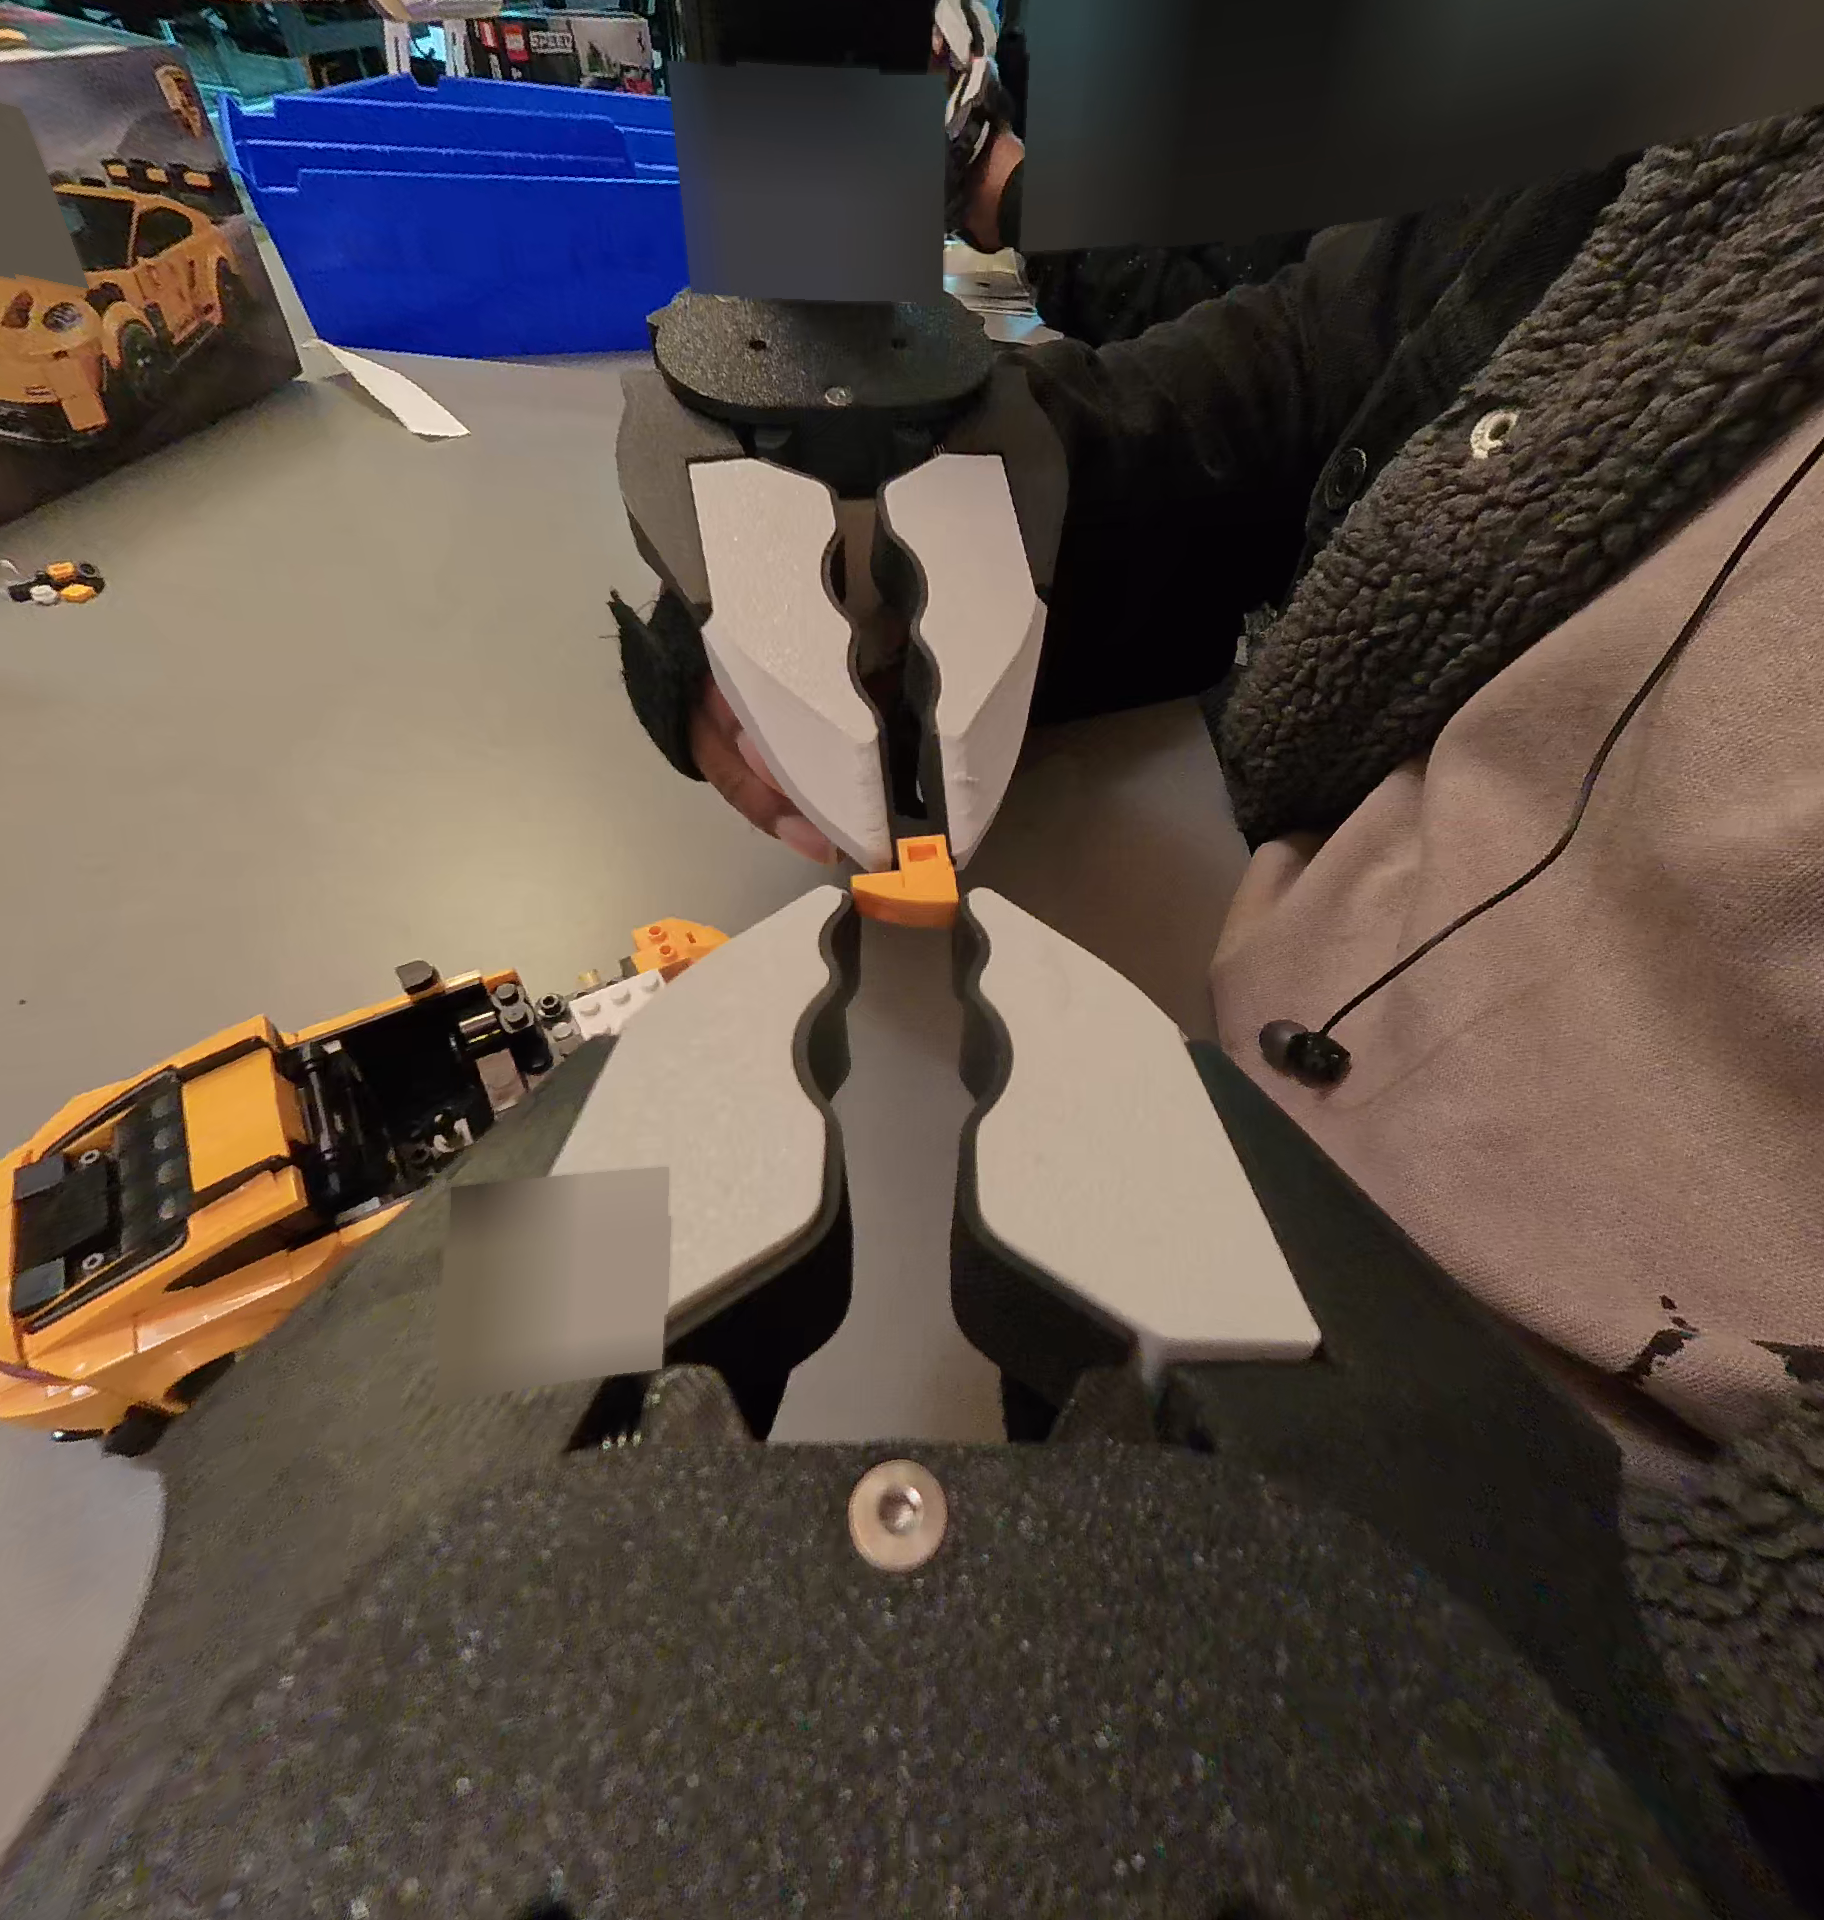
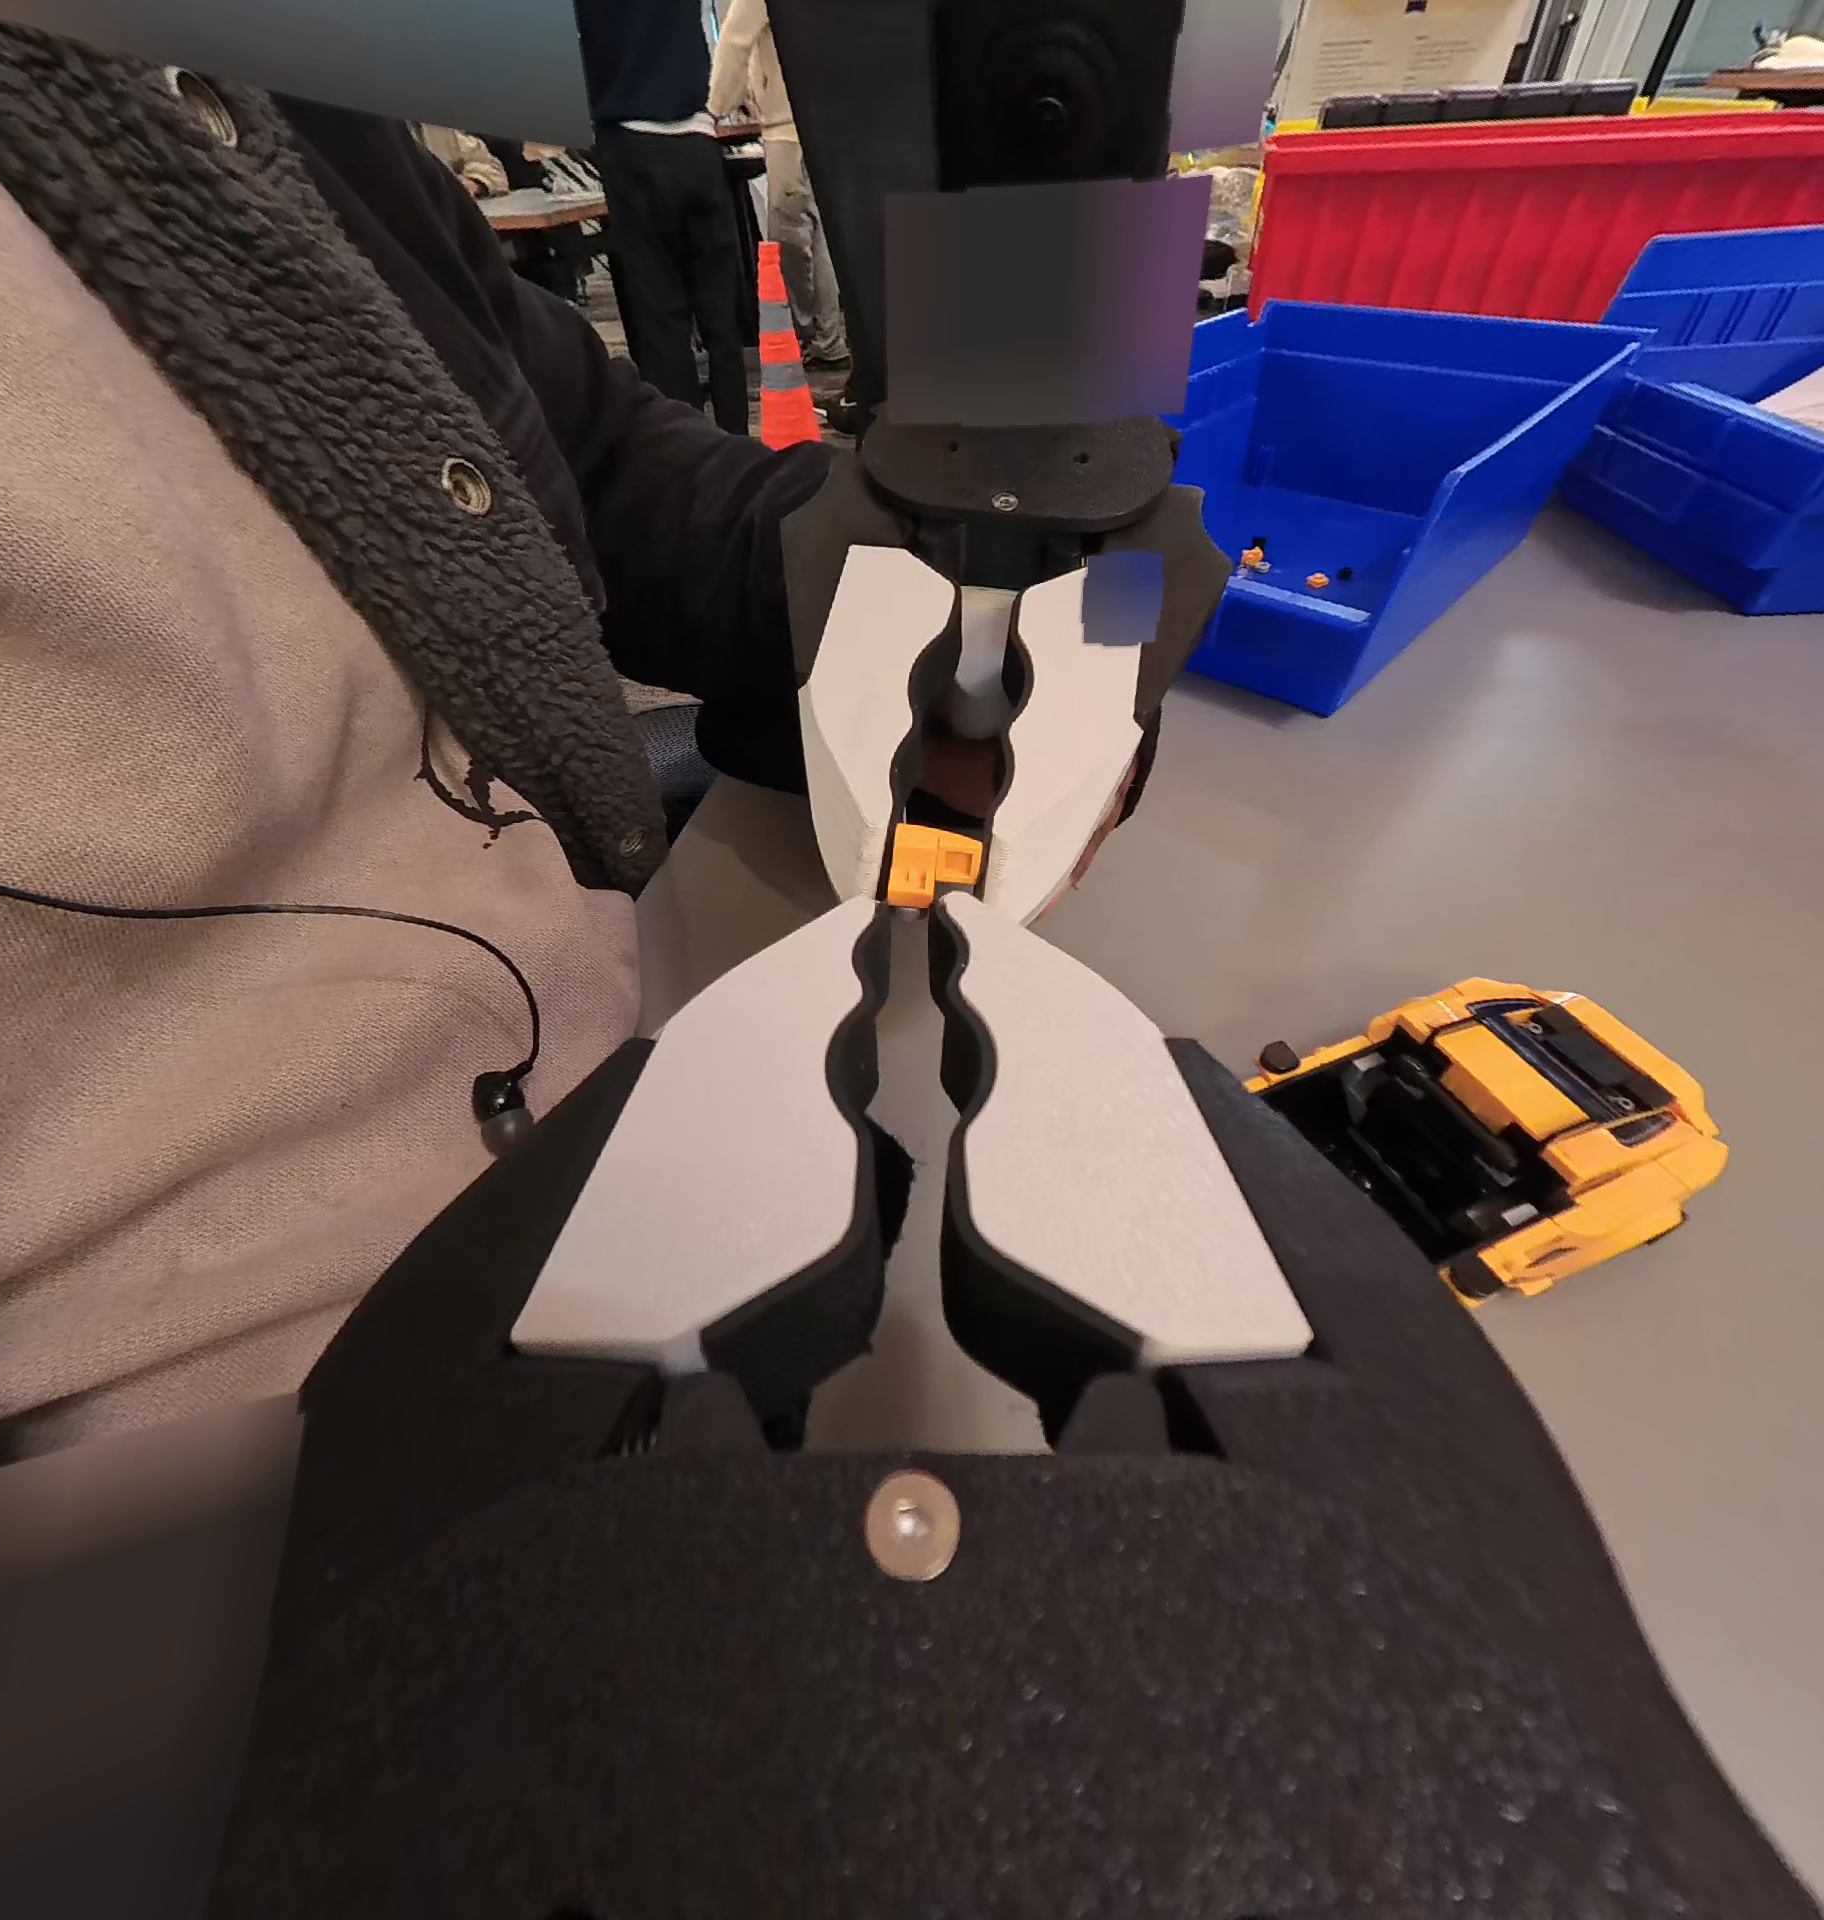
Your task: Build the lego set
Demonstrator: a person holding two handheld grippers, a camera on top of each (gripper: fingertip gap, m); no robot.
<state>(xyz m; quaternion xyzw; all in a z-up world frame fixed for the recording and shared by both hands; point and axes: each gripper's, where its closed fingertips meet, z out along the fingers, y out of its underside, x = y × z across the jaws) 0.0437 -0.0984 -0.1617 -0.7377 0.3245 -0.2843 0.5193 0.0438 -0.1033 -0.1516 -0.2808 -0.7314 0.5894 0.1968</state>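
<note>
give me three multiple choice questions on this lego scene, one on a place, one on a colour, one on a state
1. Where is the lego car?
A) on the grey table
B) on a chair
C) on the floor

2. What colour is the bin behind the blue bins?
A) green
B) red
C) white

3. The left gripper is:
A) wide open, empty
B) shut on the orange piece
C) lying flat, unheld

Answers:
1 A, the car rests on the tabletop.
2 B, a red bin stands behind them.
3 B, its tips pinch the piece.
</note>
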